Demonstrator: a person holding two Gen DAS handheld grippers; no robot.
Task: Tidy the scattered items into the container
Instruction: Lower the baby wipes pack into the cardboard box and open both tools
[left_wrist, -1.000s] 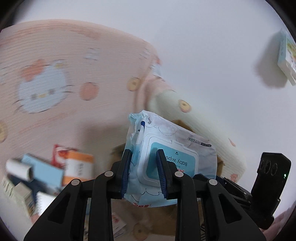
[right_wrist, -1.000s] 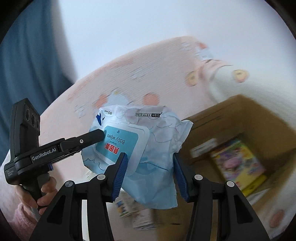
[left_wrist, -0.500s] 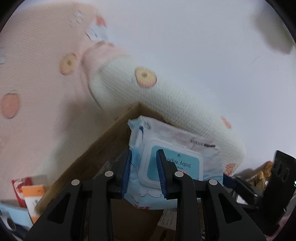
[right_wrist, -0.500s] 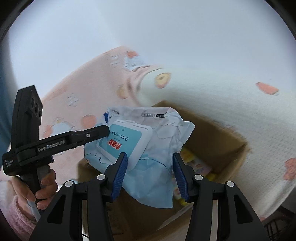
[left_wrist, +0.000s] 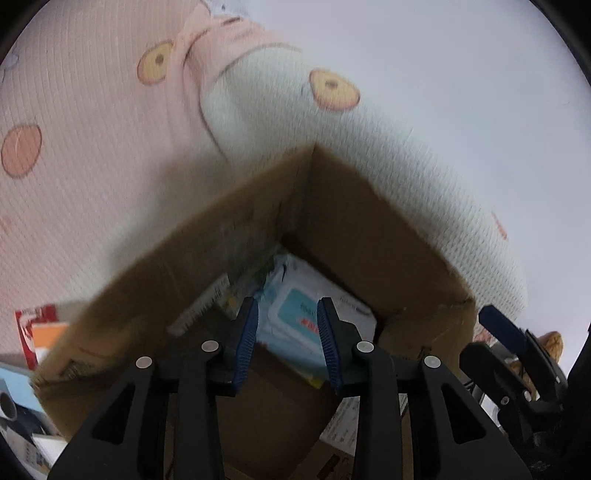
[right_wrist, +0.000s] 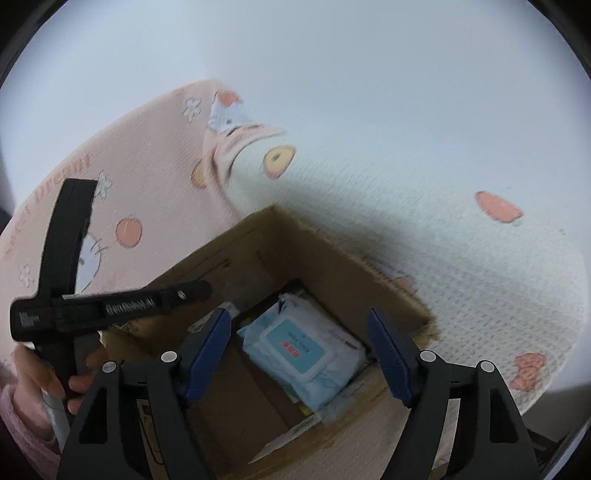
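Just let go: both grippers, left gripper (left_wrist: 286, 347) and right gripper (right_wrist: 299, 354), jaws newly spread, nothing between them. Baby wipes pack (right_wrist: 303, 347) now down inside the cardboard box (right_wrist: 332, 258), lid up, so one more item tidied. Long axis roughly 10 to 4 o'clock in the right view, print probably inverted.

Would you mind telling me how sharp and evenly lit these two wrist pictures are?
Left wrist view: the cardboard box rim and patterned blanket are motion-smeared, the left gripper crisp, the box interior dim. Right wrist view: steadier, the wipes pack label still soft; the box shadows the blanket; fisheye bending and dark corners in both.
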